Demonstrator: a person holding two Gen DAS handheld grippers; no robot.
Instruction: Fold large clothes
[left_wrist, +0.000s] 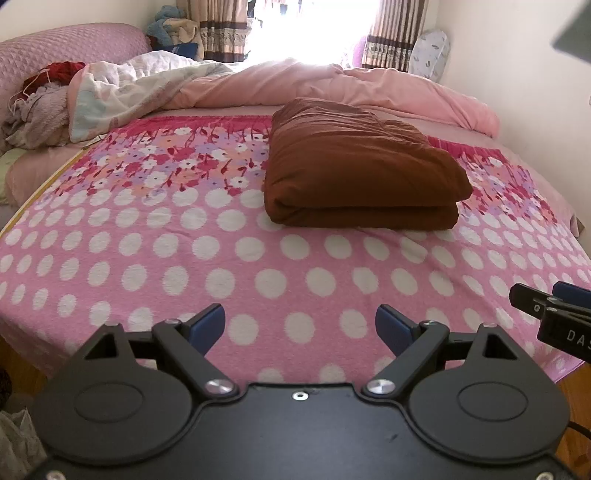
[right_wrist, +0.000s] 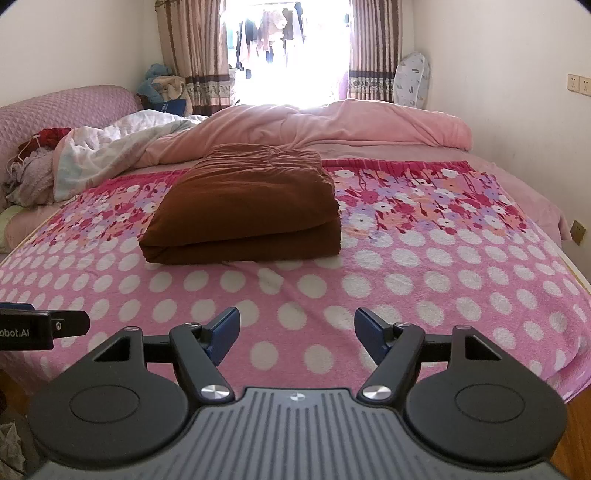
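A brown garment (left_wrist: 362, 170) lies folded into a thick rectangular stack on the pink polka-dot bedspread (left_wrist: 184, 258); it also shows in the right wrist view (right_wrist: 247, 206). My left gripper (left_wrist: 300, 326) is open and empty, held over the near edge of the bed, well short of the stack. My right gripper (right_wrist: 297, 332) is open and empty too, at the same near edge. The right gripper's side shows at the right of the left wrist view (left_wrist: 554, 314), and the left gripper's side shows at the left of the right wrist view (right_wrist: 44, 326).
A rumpled pink duvet (left_wrist: 332, 88) and a white floral quilt (left_wrist: 129, 88) lie across the far side of the bed. A pile of clothes (left_wrist: 37, 107) sits at the far left by a pink headboard (left_wrist: 66, 48). Curtains and a bright window are behind.
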